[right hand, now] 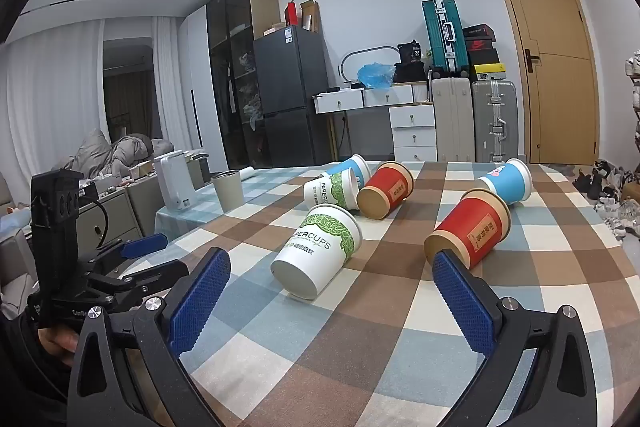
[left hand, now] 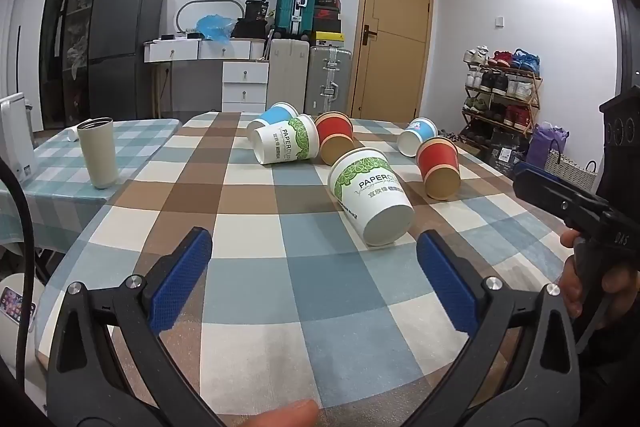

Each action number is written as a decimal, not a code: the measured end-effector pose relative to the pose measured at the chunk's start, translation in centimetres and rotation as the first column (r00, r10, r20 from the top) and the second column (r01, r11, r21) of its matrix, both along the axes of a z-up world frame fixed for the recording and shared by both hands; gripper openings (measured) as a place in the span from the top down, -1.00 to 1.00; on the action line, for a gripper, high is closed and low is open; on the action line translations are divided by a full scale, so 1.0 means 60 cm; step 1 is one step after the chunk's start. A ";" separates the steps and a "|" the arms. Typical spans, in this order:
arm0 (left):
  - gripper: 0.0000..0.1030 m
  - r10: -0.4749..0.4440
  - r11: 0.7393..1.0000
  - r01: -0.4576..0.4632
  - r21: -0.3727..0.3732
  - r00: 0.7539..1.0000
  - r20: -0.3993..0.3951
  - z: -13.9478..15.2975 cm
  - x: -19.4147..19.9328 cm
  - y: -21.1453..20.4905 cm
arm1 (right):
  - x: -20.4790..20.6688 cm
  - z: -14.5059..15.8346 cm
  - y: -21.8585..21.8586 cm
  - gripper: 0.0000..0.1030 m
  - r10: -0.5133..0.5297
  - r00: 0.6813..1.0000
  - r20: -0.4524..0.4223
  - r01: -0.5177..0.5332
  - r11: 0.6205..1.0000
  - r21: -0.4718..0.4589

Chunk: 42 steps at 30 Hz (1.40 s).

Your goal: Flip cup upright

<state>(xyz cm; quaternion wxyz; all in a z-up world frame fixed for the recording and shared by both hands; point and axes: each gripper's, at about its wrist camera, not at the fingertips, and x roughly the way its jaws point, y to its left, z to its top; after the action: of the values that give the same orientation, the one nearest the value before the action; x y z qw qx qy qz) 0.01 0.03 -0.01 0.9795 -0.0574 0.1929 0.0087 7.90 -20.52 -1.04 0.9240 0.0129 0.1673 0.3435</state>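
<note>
Several paper cups lie on their sides on the checked tablecloth (left hand: 248,287). Nearest is a white cup with green leaves (left hand: 370,195), also in the right wrist view (right hand: 318,251). A red cup (left hand: 438,163) lies right of it, seen close to my right gripper's right finger (right hand: 468,235). Further back lie a second white cup (left hand: 286,143), a red cup (left hand: 334,137) and two blue cups (left hand: 276,115) (left hand: 418,137). My left gripper (left hand: 314,251) is open and empty, short of the white cup. My right gripper (right hand: 332,273) is open and empty, just in front of the white and red cups.
A grey metal tumbler (left hand: 98,153) stands upright on the neighbouring blue-checked table at the left, with a white appliance (left hand: 14,143) beside it. The right gripper's body (left hand: 580,203) shows at the right edge. Suitcases, drawers and a fridge stand behind the table.
</note>
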 end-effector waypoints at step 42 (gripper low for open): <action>-0.98 0.003 1.000 -0.003 0.009 1.000 0.007 -0.006 -0.004 0.007 | 0.000 0.000 0.001 -1.00 0.001 1.000 0.002 -0.001 1.000 -0.004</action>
<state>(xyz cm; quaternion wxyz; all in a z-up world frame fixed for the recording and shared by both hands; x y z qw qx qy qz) -0.23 0.43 -0.40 0.9804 -0.0533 0.1894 0.0109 7.91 -20.46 -1.05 0.9241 0.0105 0.1672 0.3435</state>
